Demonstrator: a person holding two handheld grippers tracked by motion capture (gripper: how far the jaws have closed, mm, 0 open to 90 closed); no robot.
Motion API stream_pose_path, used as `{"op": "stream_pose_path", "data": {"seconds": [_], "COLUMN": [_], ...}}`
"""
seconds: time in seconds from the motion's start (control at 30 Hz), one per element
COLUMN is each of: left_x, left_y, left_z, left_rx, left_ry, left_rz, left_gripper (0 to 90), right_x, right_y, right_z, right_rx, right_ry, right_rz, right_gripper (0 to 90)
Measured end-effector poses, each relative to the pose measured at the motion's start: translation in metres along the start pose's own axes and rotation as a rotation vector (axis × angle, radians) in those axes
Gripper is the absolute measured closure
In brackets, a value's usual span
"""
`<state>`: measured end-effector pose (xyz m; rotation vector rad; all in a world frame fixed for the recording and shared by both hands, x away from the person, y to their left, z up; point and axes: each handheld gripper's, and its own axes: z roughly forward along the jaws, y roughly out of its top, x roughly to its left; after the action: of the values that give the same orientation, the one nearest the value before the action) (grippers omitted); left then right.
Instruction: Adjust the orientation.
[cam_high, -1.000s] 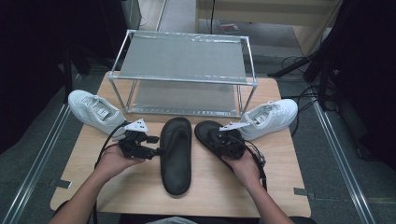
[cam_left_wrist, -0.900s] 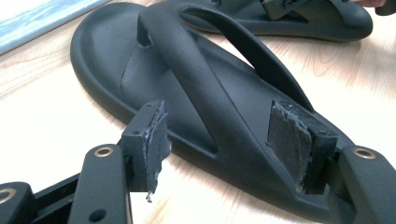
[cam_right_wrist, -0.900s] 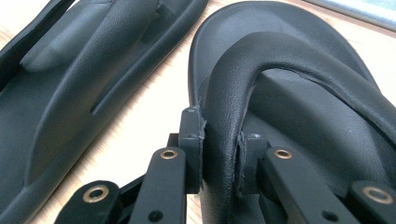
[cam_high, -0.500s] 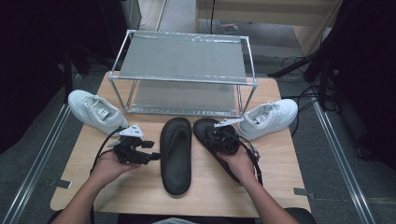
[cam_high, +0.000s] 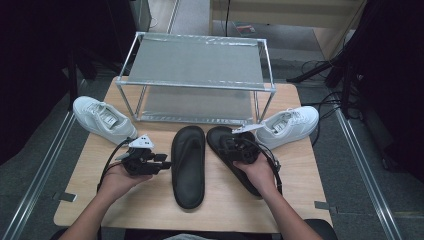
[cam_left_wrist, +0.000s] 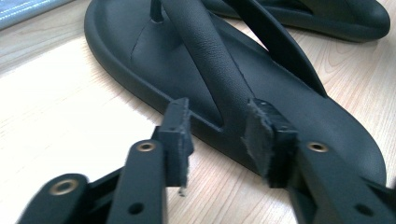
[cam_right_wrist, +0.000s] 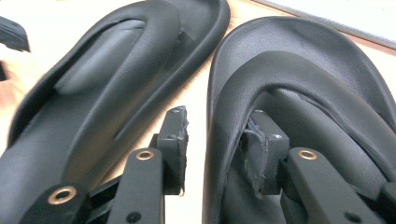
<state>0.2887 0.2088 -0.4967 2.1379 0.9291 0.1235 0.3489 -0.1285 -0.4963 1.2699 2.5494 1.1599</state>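
Observation:
Two black flip-flops lie side by side on the wooden table (cam_high: 150, 210). My left gripper (cam_high: 165, 164) points at the left flip-flop (cam_high: 188, 165). In the left gripper view its jaws have just been closing and stand either side of the strap (cam_left_wrist: 210, 60) near the rim, with a gap still showing at the left pad (cam_left_wrist: 180, 135). My right gripper (cam_high: 227, 143) rests over the right flip-flop (cam_high: 220, 137). Its jaws have just been opening: one finger (cam_right_wrist: 173, 140) sits between the two flip-flops, the other (cam_right_wrist: 261, 154) under the strap (cam_right_wrist: 289, 70), no longer pinching.
A metal two-shelf rack (cam_high: 195, 75) stands at the back of the table. One white sneaker (cam_high: 100, 119) lies at its left, another (cam_high: 290, 124) at its right. Cables trail from both grippers over the table. Dark floor and rails flank the table.
The right hand and its flip-flop have edged slightly left, closer to the other flip-flop. The left hand has hardly moved.

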Motion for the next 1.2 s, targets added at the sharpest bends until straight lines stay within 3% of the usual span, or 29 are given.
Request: {"op": "stream_pose_path", "data": {"seconds": [0.27,0.57,0.83,0.93,1.0,1.2], "left_x": [0.004,0.009,0.019,0.023,0.023,0.02], "left_y": [0.003,0.009,0.012,0.013,0.015,0.019], "left_z": [0.005,0.013,0.022,0.026,0.029,0.036], "left_rx": [-0.005,0.019,0.014,0.019,0.047,0.066], "left_ry": [-0.008,-0.017,-0.036,-0.046,-0.038,-0.043], "left_rz": [0.002,0.016,-0.012,-0.026,-0.012,0.015], "left_gripper": [68.9,74.1,81.6,82.4,82.5,81.3], "right_x": [0.002,-0.003,-0.005,-0.005,-0.005,-0.001], "right_y": [-0.007,-0.014,-0.024,-0.027,-0.028,-0.03], "right_z": [-0.022,-0.036,-0.04,-0.039,-0.039,-0.038], "right_rx": [-0.036,-0.09,-0.055,-0.036,-0.03,-0.025], "right_ry": [0.007,0.01,-0.015,-0.027,-0.034,-0.041], "right_rz": [-0.03,-0.023,-0.005,-0.012,-0.024,-0.046], "right_gripper": [62.8,74.6,86.7,87.1,86.8,84.8]}}
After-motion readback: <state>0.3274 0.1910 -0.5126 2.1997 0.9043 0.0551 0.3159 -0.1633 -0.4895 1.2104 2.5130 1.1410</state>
